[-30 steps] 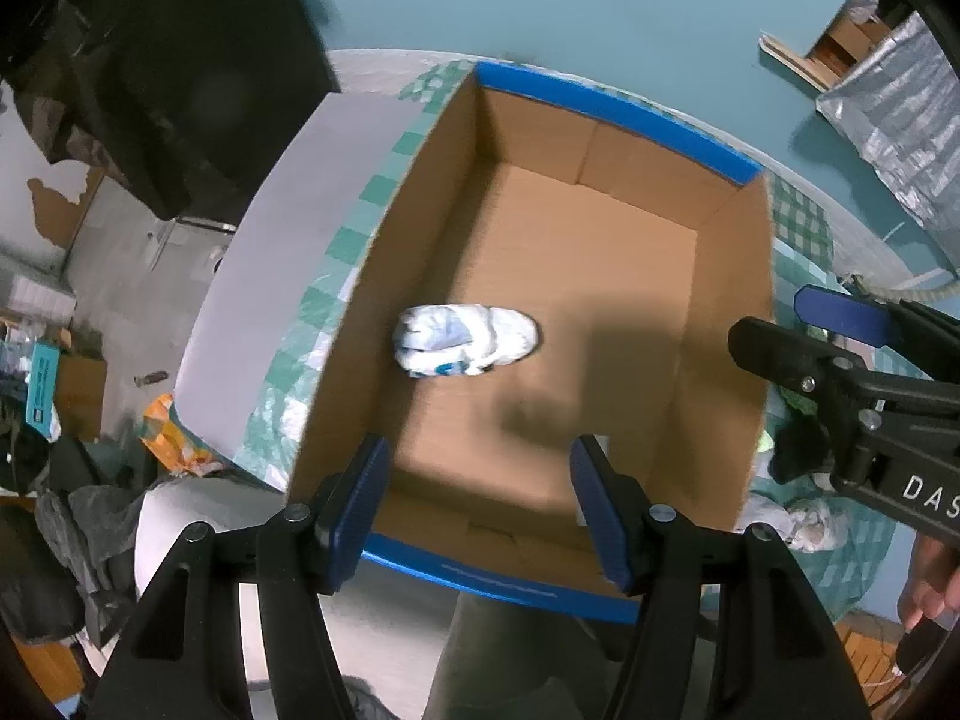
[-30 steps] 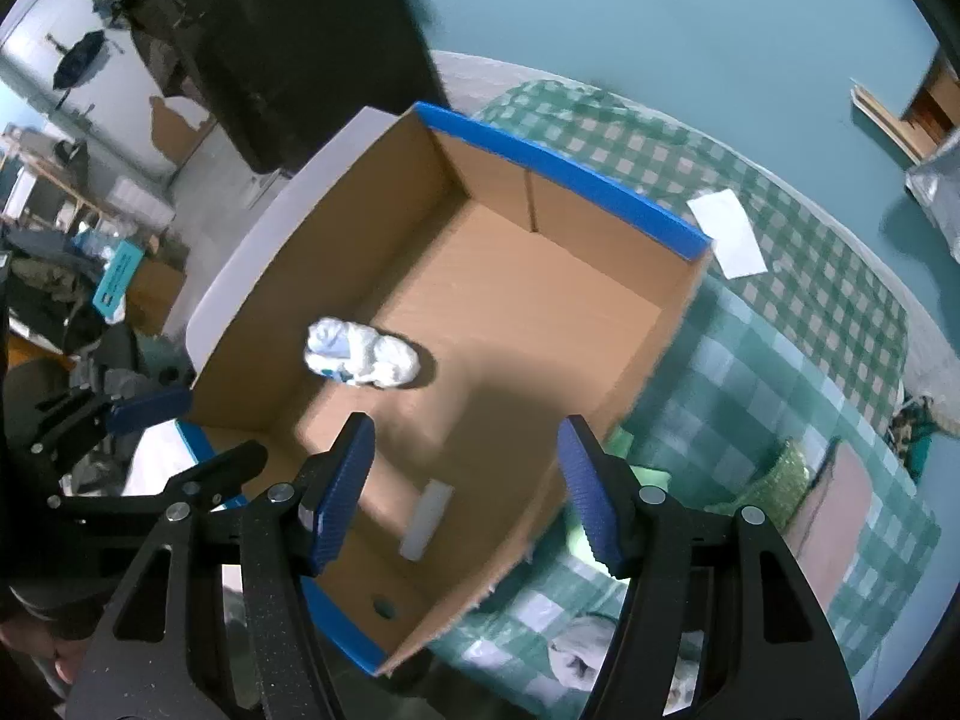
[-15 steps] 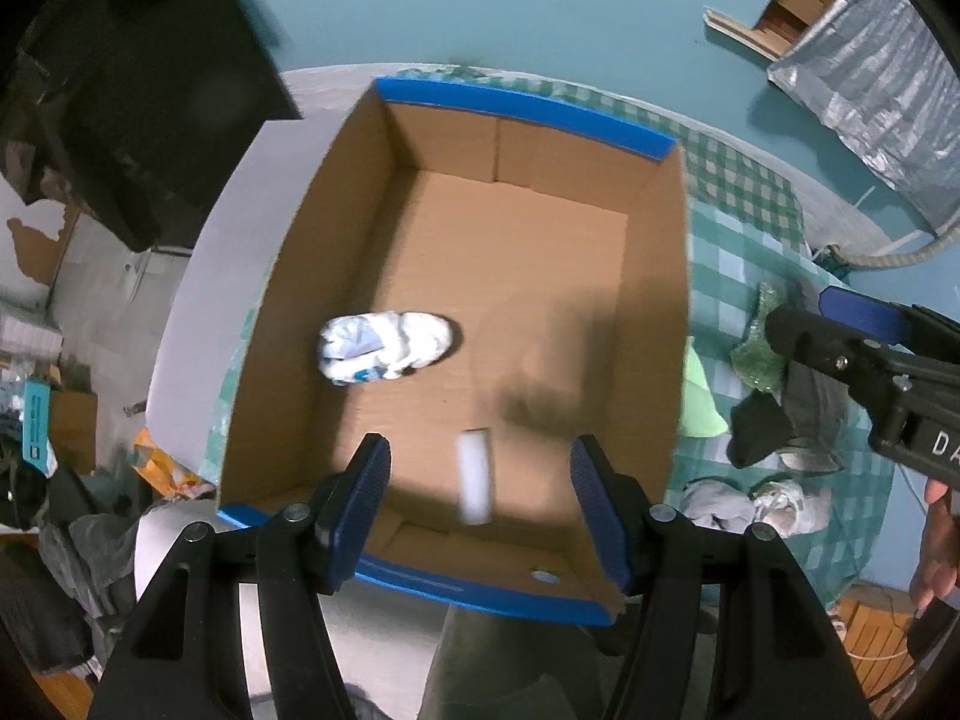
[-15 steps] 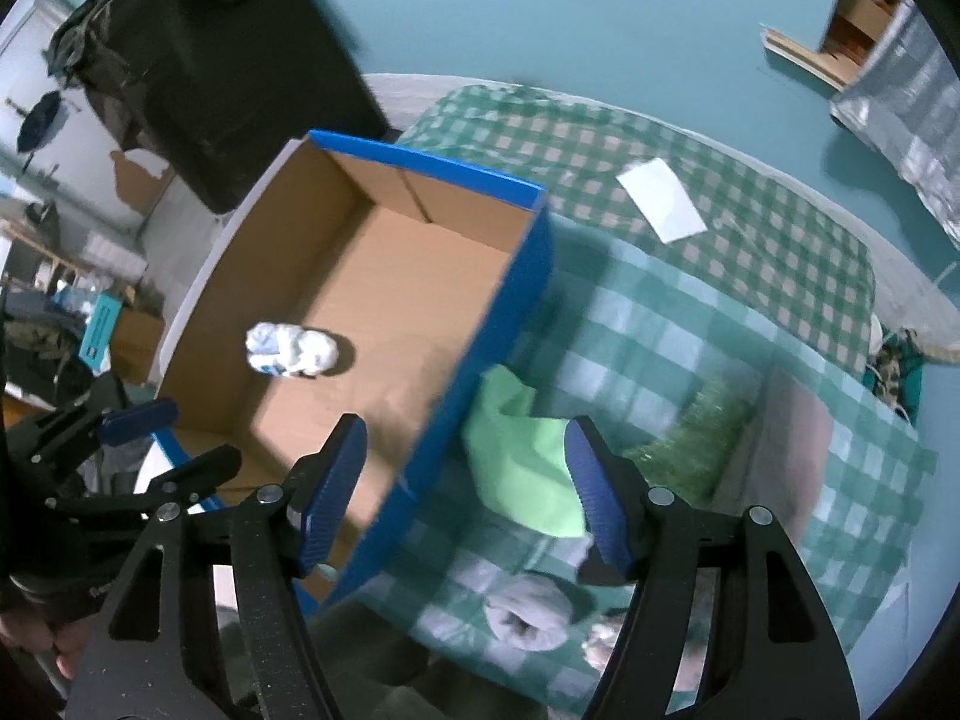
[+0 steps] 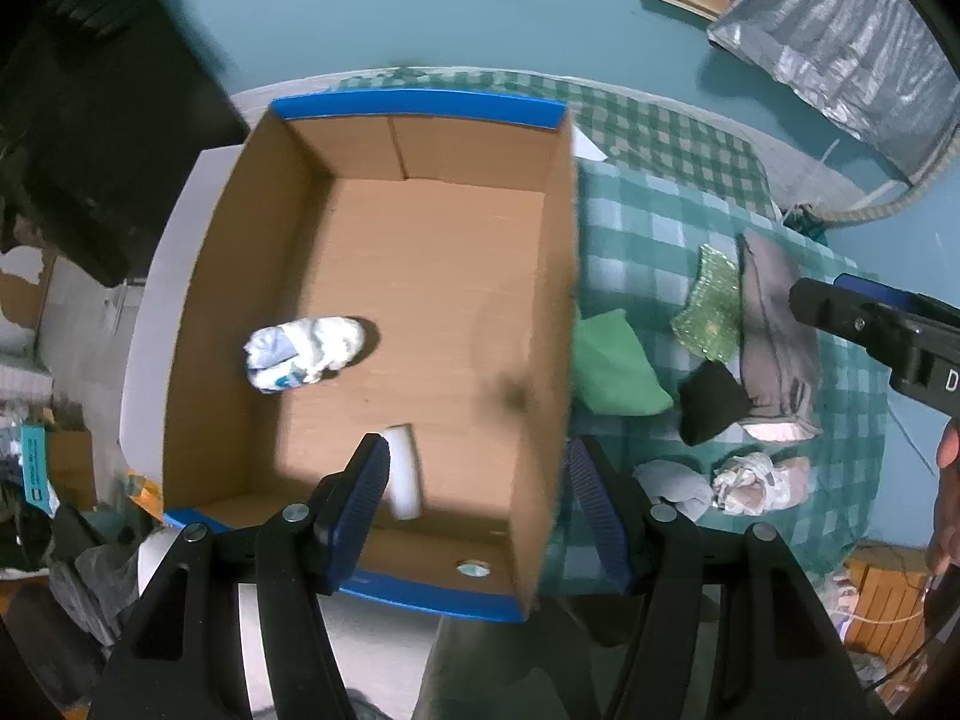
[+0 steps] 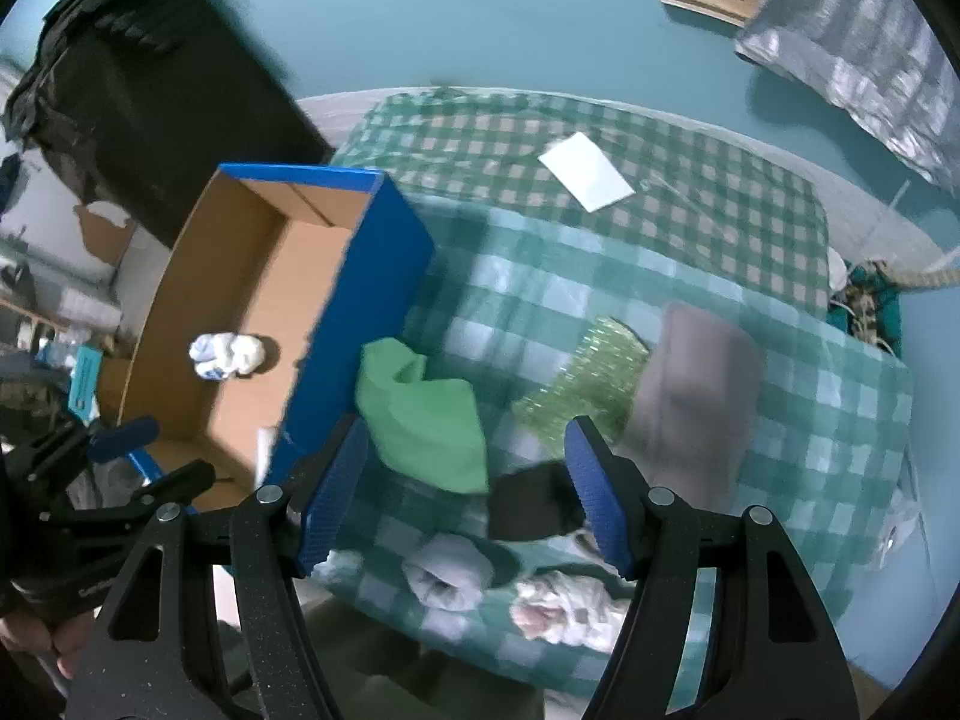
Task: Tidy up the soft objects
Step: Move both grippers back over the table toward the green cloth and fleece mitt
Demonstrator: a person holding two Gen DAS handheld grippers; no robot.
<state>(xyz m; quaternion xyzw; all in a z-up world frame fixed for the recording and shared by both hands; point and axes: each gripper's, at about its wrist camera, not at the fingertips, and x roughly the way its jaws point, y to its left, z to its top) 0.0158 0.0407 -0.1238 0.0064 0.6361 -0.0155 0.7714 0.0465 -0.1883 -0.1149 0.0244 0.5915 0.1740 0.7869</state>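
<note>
Teal floor [image 5: 420, 12] all round; a table draped in a green-and-white checked cloth [image 6: 690, 312] carries the work, with a dark bulky mass at upper left in both views. Largest item on the table: an open cardboard box [image 5: 558, 276] with blue outer walls, standing at the cloth's left side. Inside it, on the bare floor of the box, a white balled sock bundle with blue marks [image 5: 303, 351] lies toward the left wall, and a small white rectangular piece [image 5: 403, 471] lies near the front wall. Right of the box, loose on the cloth: a grey-brown folded cloth [image 6: 696, 396], blurred; a bright green cloth [image 6: 426, 420] just beside the box's blue side wall; a glittery pale-green pad [image 6: 582, 384] between the green cloth and the grey-brown one; a black sock [image 6: 534, 504]; a grey rolled sock [image 6: 447, 570]; a white-and-pink crumpled bundle [image 6: 564, 603] at the cloth's front edge. A white paper sheet [image 6: 585, 171] lies well apart at the far side. Left gripper [image 5: 474, 495] hangs over the box's front right corner, jaws spread wide, nothing between the pads; the white piece shows just inside its left finger but below it, not gripped. Right gripper [image 6: 465, 495] hangs above the loose pile, jaws wide apart and empty; the green cloth's lower edge and the black sock appear in the gap, below the pads, untouched.
</note>
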